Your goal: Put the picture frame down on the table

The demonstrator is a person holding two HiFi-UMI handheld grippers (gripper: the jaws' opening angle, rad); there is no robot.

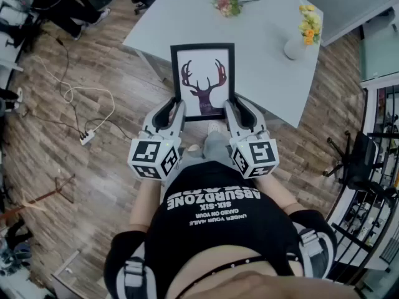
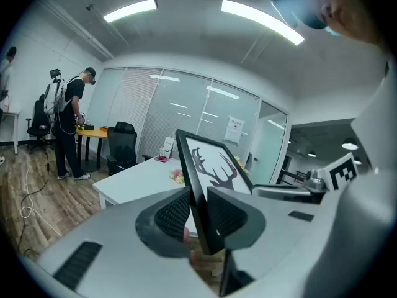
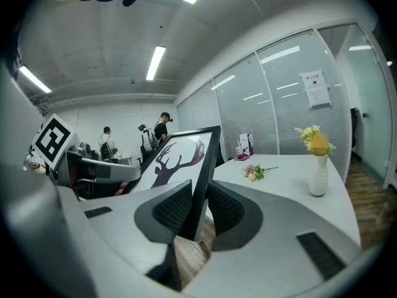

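Observation:
A black picture frame [image 1: 203, 80] with a dark deer-head print is held in the air over the near edge of the white table [image 1: 262, 48]. My left gripper [image 1: 177, 112] is shut on the frame's lower left edge [image 2: 197, 197]. My right gripper [image 1: 228, 111] is shut on its lower right edge [image 3: 200, 185]. In both gripper views the ribbed pads press the frame's rim from each side. The frame tilts with its top away from me, its print facing up.
On the table lie a small flower bunch [image 1: 227, 5] at the far side and a white vase with yellow flowers [image 1: 302, 37] to the right. A white cable and power strip [image 1: 86, 137] lie on the wooden floor at left. Office chairs [image 1: 361, 161] stand at right. People stand far off [image 2: 71, 120].

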